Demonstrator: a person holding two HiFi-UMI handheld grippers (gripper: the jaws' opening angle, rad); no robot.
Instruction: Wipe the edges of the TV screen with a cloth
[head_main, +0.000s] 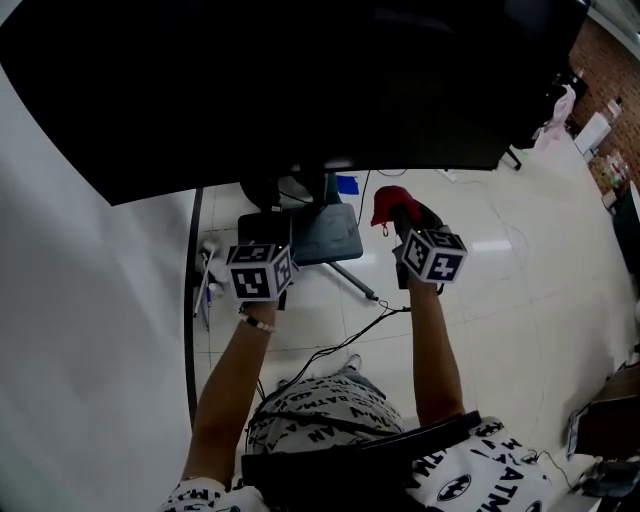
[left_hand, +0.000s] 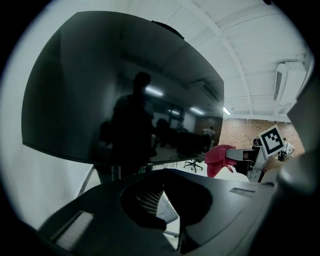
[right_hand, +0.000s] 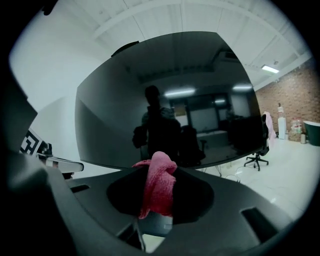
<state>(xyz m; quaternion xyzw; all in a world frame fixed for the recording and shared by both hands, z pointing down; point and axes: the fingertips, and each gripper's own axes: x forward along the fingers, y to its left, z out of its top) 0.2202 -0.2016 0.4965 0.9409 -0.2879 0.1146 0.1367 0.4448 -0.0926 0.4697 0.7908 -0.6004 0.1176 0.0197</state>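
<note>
red terry cloth (right_hand: 157, 185) is bunched and pinched between the jaws of the right gripper (head_main: 403, 218), which are closed firmly on it, with a loose tail hanging down below them. the person holds that gripper up beneath the tv screen (head_main: 300, 90), and the cloth sits just under the screen's lower edge without touching it, as far as the head view shows. the left gripper view agrees: there the cloth hangs in open air below the dark panel.

the left gripper (head_main: 265, 235) is raised alongside, well apart from the cloth. its jaws are drawn close together with only a sliver of light between them and nothing in it.

the screen is dark and glossy (it mirrors the room and the person's outline), so no smears or cleaned strips can be made out along its border. judged from this, the wiping has probably not begun. the cloth is in hand and close to the bottom edge, and the bottom, both sides and the top all seem left to do.
</note>
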